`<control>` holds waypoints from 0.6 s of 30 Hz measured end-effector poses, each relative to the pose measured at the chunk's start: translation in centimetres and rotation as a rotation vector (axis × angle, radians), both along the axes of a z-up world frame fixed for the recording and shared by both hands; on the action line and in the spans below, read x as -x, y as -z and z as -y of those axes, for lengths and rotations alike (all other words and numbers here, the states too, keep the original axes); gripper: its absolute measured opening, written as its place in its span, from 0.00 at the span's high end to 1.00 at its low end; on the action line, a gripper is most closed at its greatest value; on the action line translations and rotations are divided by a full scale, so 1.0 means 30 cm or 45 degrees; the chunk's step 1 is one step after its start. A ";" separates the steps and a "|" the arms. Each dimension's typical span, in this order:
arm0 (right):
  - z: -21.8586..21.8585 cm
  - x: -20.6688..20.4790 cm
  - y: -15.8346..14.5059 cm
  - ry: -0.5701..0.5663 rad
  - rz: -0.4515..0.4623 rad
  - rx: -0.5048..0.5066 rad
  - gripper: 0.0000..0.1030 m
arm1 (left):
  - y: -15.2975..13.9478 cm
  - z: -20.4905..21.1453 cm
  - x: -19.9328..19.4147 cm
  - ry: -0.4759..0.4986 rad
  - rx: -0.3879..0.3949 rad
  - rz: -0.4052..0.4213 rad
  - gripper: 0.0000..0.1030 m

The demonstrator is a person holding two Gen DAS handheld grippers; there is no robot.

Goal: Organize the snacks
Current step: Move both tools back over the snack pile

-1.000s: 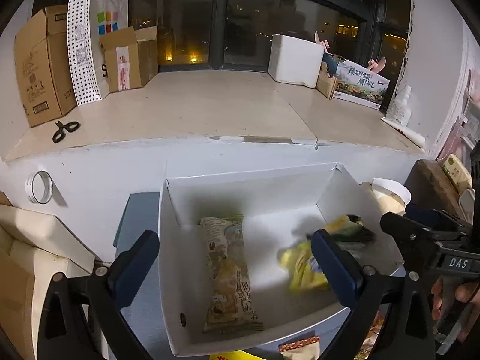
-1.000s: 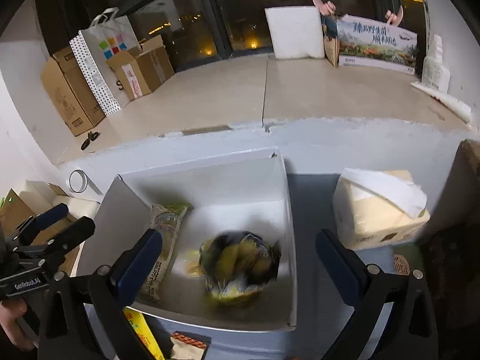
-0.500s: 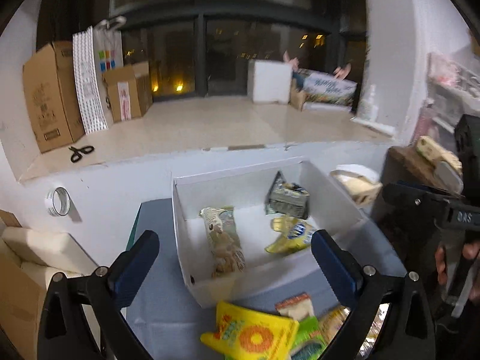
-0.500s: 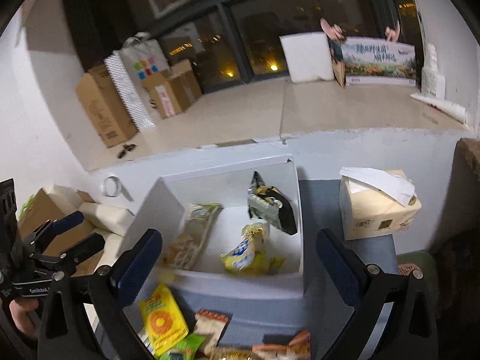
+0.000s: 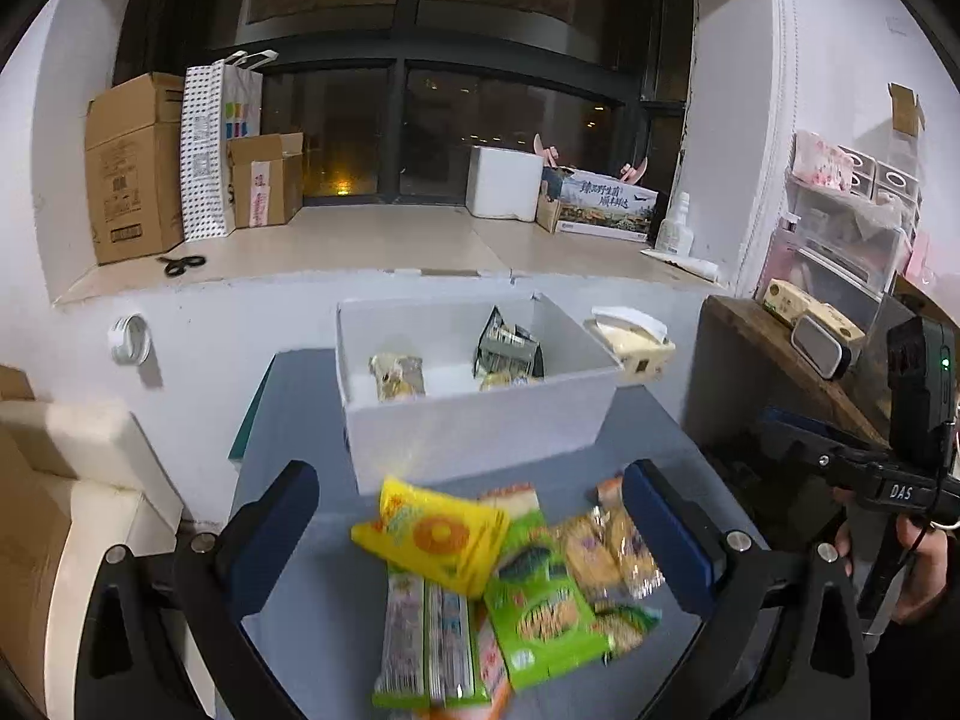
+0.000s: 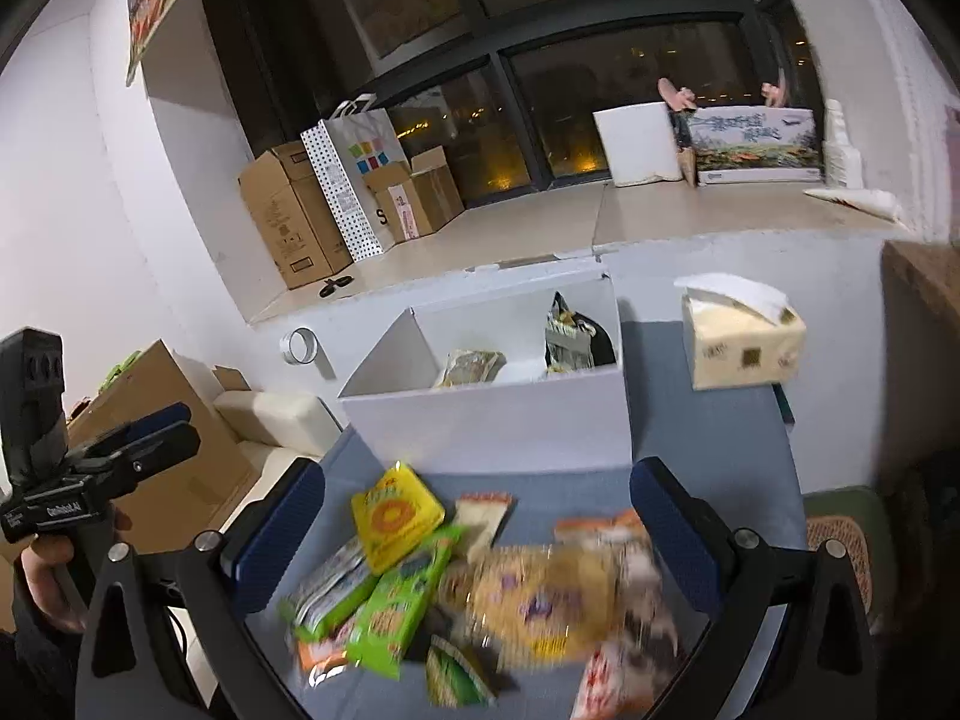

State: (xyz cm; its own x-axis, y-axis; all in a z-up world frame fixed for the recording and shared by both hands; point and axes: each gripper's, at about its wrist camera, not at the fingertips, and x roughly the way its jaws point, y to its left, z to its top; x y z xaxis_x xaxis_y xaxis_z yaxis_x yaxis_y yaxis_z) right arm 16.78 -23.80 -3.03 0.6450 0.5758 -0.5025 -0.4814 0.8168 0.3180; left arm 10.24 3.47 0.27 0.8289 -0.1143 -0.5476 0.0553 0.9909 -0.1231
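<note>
We hold left tool (image 5: 468, 516) and right tool (image 6: 477, 516) spread wide, empty, above loose crinkly snack packets (image 5: 516, 576) heaped on bench before white cardboard box (image 5: 480, 420). Pick topmost yellow square packet (image 6: 396, 513) first; pinch edge, avoid crushing.

1. A wide window (image 5: 420, 120) with dark frames is seen at the back; darkness lies outside, with small warm lights showing in the glass.
2. A pale stone sill (image 5: 360, 240) is set directly below the window.
3. On the sill, left of the window's centre, cardboard boxes (image 5: 132, 162) and a dotted paper bag (image 5: 207, 150) are stood; scissors (image 5: 183, 264) are laid in front of them.
4. Right of centre, a white foam box (image 5: 503, 180) and a printed carton (image 5: 606, 210) are placed.
5. White walls (image 5: 48, 150) flank the window.
6. A tape roll (image 5: 129, 339) is seen against the wall below the sill.
</note>
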 end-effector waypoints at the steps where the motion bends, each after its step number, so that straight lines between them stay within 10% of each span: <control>1: 0.016 0.031 0.020 0.007 -0.005 -0.003 0.00 | 0.017 0.001 0.023 -0.002 0.014 -0.003 0.00; 18: -0.064 0.041 0.296 0.190 -0.079 0.542 0.00 | 0.194 0.005 0.094 -0.023 0.101 -0.152 0.00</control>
State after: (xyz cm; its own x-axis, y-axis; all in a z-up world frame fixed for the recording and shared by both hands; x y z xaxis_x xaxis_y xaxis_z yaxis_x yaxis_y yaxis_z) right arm 15.56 -21.89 -11.91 0.6663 0.2122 -0.7148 -0.3389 0.9401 -0.0368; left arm 7.43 3.30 -5.55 0.7606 -0.1468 -0.6323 0.0175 0.9784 -0.2061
